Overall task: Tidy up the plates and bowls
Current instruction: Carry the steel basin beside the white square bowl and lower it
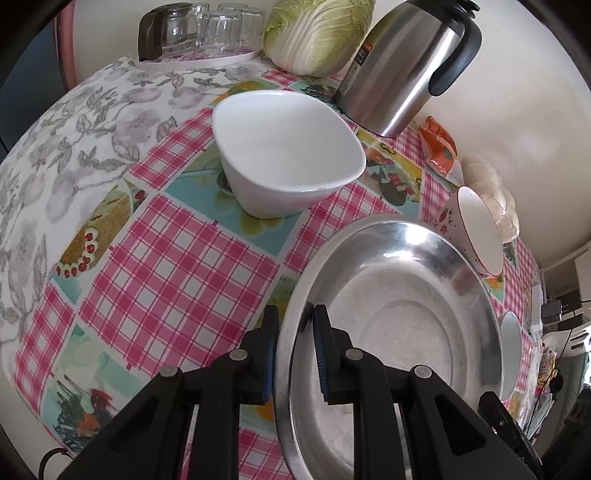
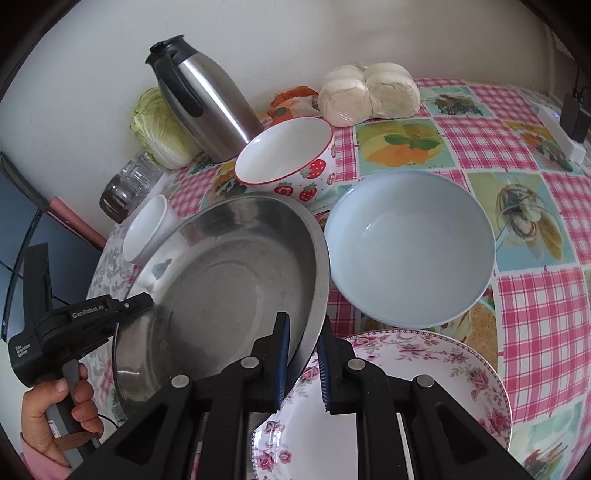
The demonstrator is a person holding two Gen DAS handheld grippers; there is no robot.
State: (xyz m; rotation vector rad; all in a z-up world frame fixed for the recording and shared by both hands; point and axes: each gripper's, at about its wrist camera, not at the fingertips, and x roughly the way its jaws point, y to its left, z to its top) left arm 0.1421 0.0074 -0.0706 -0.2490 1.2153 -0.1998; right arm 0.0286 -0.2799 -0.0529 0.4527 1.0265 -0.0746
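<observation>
The steel pan (image 2: 221,280) sits tilted over the checked tablecloth (image 1: 177,266), held at two opposite rim pts; the right gripper (image 2: 303,363) is clamped on its near-right rim, pads either side of the metal, rim edge overlapping the floral plate (image 2: 424,373) below; the left gripper (image 1: 295,352) is clenched on the rim at the pan's other side, one pad outside, one inside the basin.

Right wrist view only: the left gripper seen from outside, w/ the person's hand (image 2: 59,406) wrapped round its handle and a pink sleeve at the frame edge; the pale blue bowl (image 2: 410,247) just beside the pan's right rim, well in view; the floral plate, near edge of table, partly under the right gripper; a white power strip (image 2: 561,136) far right.

Left wrist view only: the white bowl (image 1: 288,151) shown in full, upright on the cloth, apart from the pan; in the right view it's only partly seen behind the pan's far rim; a tray of upturned glasses (image 1: 218,29) at the back, clearer here; grey floral cloth at left.

Both views: strawberry bowl (image 2: 288,162) close behind the pan, steel thermos jug (image 1: 402,62), napa cabbage (image 1: 317,33), wrapped buns (image 2: 369,92), orange packet (image 1: 439,147) by the wall.
</observation>
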